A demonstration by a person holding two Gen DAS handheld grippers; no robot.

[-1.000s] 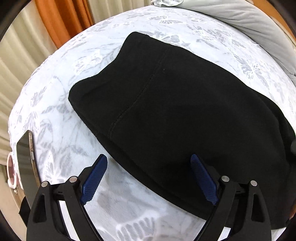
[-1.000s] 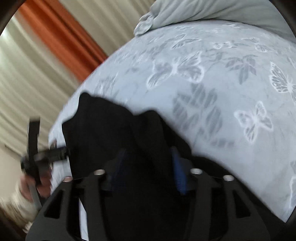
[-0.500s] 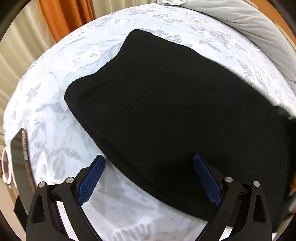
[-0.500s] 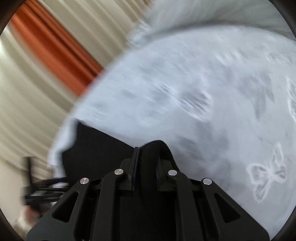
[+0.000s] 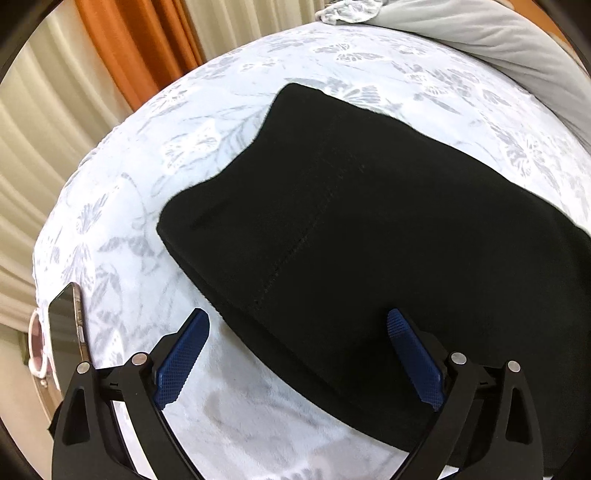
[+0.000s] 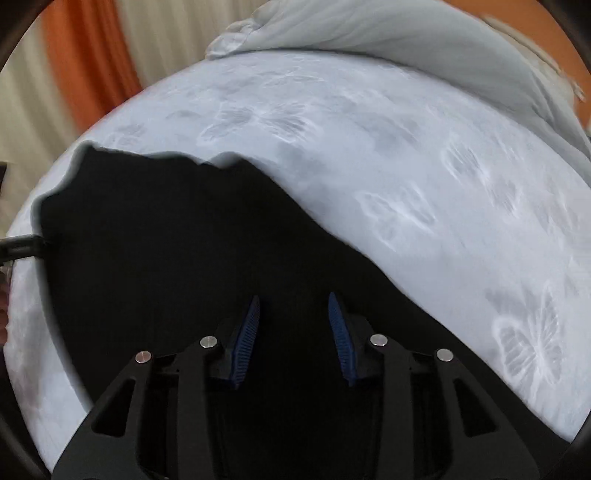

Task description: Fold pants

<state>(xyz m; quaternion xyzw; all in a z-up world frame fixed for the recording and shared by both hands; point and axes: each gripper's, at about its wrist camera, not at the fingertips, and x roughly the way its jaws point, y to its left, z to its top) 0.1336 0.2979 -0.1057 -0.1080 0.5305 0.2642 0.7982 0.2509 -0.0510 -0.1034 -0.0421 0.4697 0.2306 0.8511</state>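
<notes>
bed: pale butterfly-print cover, grey pillow lying at the far end.
pants: black, lying folded flat in a compact slab mid-bed.
change: right gripper was pinching a fabric fold half a second ago; now its jaws are parting to a narrow gap, cloth dropping free. fold looking nearly done.
left gripper: jaws spread wide, hovering low over the near edge, gripping nothing.
phone: sitting at the bed's left edge.

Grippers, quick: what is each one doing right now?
Left gripper: open, holding nothing, over the pants edge.
Right gripper: open, holding nothing, above the pants.
</notes>
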